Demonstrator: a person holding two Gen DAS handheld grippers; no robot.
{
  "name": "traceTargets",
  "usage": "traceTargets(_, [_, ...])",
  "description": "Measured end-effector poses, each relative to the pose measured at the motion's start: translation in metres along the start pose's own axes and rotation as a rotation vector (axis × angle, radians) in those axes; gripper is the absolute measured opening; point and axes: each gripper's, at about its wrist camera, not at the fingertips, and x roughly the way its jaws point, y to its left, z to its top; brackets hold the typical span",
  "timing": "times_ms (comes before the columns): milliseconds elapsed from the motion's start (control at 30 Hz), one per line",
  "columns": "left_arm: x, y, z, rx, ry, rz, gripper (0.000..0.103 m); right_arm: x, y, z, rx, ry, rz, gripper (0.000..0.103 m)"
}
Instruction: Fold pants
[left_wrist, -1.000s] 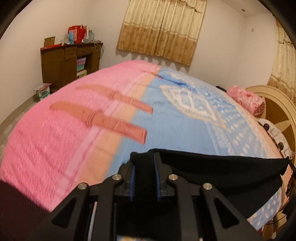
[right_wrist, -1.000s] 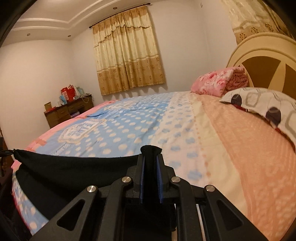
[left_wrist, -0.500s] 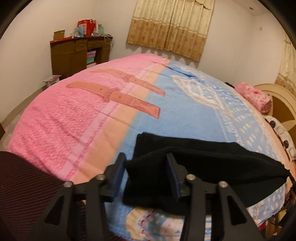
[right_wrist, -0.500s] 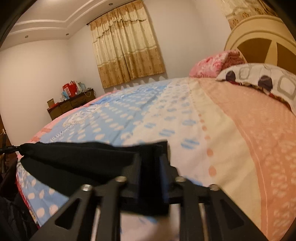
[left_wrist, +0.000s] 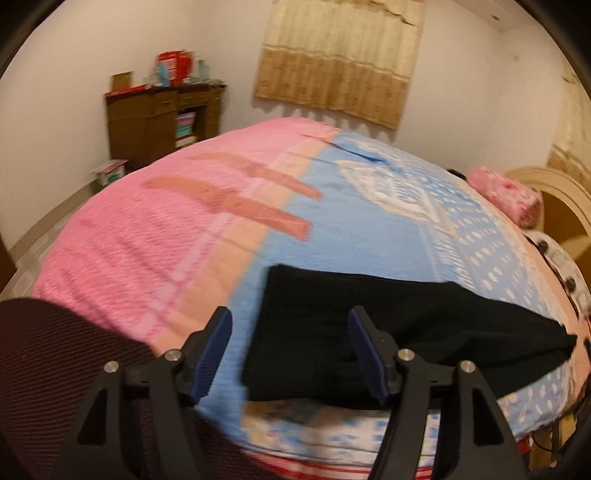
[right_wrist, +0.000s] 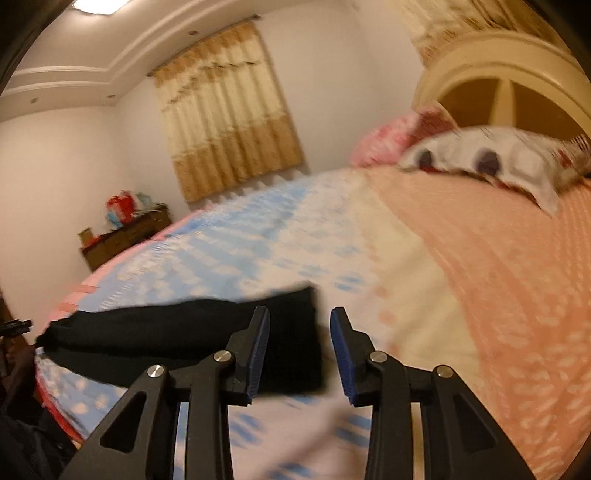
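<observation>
- Black knit pants (left_wrist: 388, 328), folded into a long flat band, lie across the near edge of the bed w/ pink, peach & blue patterned blanket (left_wrist: 155, 236).
- Left gripper (left_wrist: 290, 352): fingers spread & opening; the pants' end lies beyond/between them, pads not pressing on it, nothing pinched.
- Right gripper (right_wrist: 299, 349): fingers apart & opening, narrower gap; the pants' other end (right_wrist: 207, 339) sits behind the left finger, not gripped.
- Risk: the band sits close to the bed edge; a finger catching the knit on the way out could drag it off or undo the fold.
- Risk: both views are motion-blurred, so a re-grasp now could land on one layer only & skew the next fold.
- Risk: soft blanket may bunch under the pants if pushed.
- Containers: brown wooden cabinet (left_wrist: 162, 122) by the wall, open shelf holding stacked pastel items; red bag & clutter on top. Small box on the floor beside it, contents can't tell.
</observation>
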Motion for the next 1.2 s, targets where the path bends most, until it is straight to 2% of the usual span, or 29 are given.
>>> traceTargets(33, [0.001, -0.010, 0.000, 0.027, 0.004, -0.006, 0.068, 0.003, 0.023, 0.007, -0.041, -0.003, 0.029, 0.043])
traceTargets(67, [0.003, -0.024, 0.000, 0.063, 0.014, 0.006, 0.068, 0.007, 0.038, 0.012, -0.064, 0.000, 0.047, 0.053])
traceTargets(133, [0.005, -0.037, -0.002, 0.089, 0.046, 0.026, 0.068, 0.023, 0.081, 0.021, -0.118, 0.023, 0.097, 0.064])
traceTargets(267, [0.005, -0.039, -0.016, 0.089, 0.112, 0.064, 0.068, 0.064, 0.179, 0.017, -0.248, 0.119, 0.263, 0.065])
traceTargets(367, [0.003, -0.024, -0.025, 0.074, 0.139, 0.095, 0.068, 0.091, 0.254, 0.004, -0.364, 0.187, 0.406, 0.065])
traceTargets(433, [0.005, -0.008, -0.022, 0.046, 0.149, 0.105, 0.068, 0.106, 0.303, -0.007, -0.438, 0.226, 0.512, 0.065])
traceTargets(500, [0.010, 0.001, -0.014, 0.026, 0.148, 0.107, 0.068, 0.118, 0.348, -0.016, -0.517, 0.249, 0.582, 0.065])
traceTargets(633, [0.032, 0.009, 0.011, 0.018, 0.151, 0.080, 0.067, 0.136, 0.420, -0.040, -0.699, 0.264, 0.638, 0.065])
traceTargets(733, [0.059, 0.009, 0.028, 0.013, 0.188, 0.035, 0.060, 0.154, 0.454, -0.053, -0.756, 0.293, 0.641, 0.065])
traceTargets(767, [0.072, 0.009, 0.033, 0.014, 0.214, 0.008, 0.055, 0.160, 0.462, -0.056, -0.765, 0.306, 0.647, 0.065])
traceTargets(833, [0.089, 0.009, 0.036, 0.007, 0.247, 0.001, 0.042, 0.173, 0.474, -0.059, -0.796, 0.308, 0.639, 0.065])
traceTargets(900, [0.105, 0.008, 0.037, 0.012, 0.284, -0.001, 0.032, 0.182, 0.480, -0.061, -0.803, 0.330, 0.640, 0.055])
traceTargets(933, [0.107, 0.007, 0.037, 0.011, 0.287, 0.004, 0.030, 0.187, 0.484, -0.063, -0.801, 0.364, 0.653, 0.038])
traceTargets(967, [0.109, 0.008, 0.038, 0.009, 0.287, 0.003, 0.024, 0.190, 0.486, -0.066, -0.806, 0.389, 0.656, 0.028])
traceTargets(1000, [0.110, 0.008, 0.040, 0.010, 0.280, -0.007, 0.017, 0.192, 0.488, -0.071, -0.822, 0.405, 0.648, 0.026])
traceTargets(1033, [0.109, 0.008, 0.042, 0.014, 0.273, -0.015, 0.014, 0.192, 0.489, -0.074, -0.831, 0.418, 0.653, 0.018])
traceTargets(1067, [0.109, 0.008, 0.044, 0.017, 0.266, -0.020, 0.013, 0.191, 0.490, -0.078, -0.836, 0.433, 0.666, 0.013])
traceTargets(1200, [0.113, 0.009, 0.054, 0.013, 0.249, -0.021, 0.013, 0.179, 0.491, -0.093, -0.855, 0.435, 0.670, 0.010])
